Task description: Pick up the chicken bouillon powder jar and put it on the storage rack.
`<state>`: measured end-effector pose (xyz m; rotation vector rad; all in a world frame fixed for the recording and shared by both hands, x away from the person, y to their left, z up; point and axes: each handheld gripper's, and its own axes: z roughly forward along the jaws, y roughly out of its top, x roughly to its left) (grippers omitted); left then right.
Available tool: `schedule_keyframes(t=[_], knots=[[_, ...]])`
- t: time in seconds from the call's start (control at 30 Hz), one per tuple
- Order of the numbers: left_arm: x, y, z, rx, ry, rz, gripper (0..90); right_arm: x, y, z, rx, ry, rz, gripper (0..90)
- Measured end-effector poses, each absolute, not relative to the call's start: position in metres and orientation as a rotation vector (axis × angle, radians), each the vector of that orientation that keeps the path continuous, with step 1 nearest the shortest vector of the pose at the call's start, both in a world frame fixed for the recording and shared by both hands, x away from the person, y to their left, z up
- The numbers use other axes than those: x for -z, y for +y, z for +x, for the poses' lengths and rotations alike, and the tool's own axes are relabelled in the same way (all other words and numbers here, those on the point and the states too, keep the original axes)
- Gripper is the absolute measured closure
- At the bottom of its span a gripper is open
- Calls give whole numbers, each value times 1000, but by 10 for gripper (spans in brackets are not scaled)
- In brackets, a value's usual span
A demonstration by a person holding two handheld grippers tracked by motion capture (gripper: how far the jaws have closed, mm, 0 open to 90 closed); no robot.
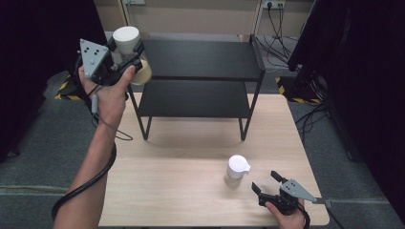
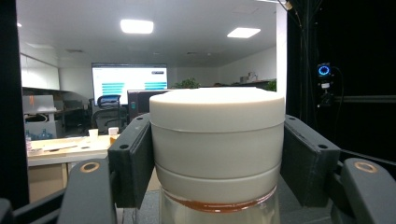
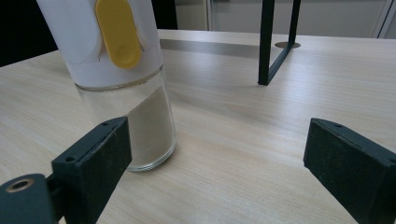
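My left gripper (image 1: 128, 56) is raised beside the left end of the black two-tier shelf (image 1: 200, 59), level with its top. It is shut on a jar (image 1: 126, 40) with a wide white lid; in the left gripper view both pads clamp the white lid (image 2: 217, 140) and amber contents show below it. A glass shaker (image 1: 236, 171) with a white cap stands on the table at the front right. The shaker (image 3: 123, 79) has a yellow flip tab and pale powder inside. My right gripper (image 1: 268, 183) rests open just right of it, with nothing between its jaws (image 3: 217, 163).
The wooden table (image 1: 191, 191) carries the shelf at its back; the shelf's black leg (image 3: 271, 46) stands beyond the shaker. Cables and dark curtains flank the table on both sides. Grey floor surrounds it.
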<state>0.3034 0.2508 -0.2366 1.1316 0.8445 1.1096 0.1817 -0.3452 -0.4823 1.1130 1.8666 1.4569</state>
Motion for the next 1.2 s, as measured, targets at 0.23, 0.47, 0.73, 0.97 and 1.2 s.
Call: schedule_keyframes(t=[0.23,0.47,0.73,0.97,1.2], knots=[[231,248,312,-1122,847,1147,336,483,-346,182,-1461,1866,1112,79],[227,241,322,-1130,871,1149,336,483,-346,182,-1463,1866,1110,78],[222,238,335,-1151,888,1160,336,483,-346,183,-1462,1868,1108,78],[219,235,343,-1167,908,1166,336,483,-347,183,-1462,1869,1107,78],[222,234,351,-1179,935,1182,336,483,-347,183,-1463,1871,1105,78]])
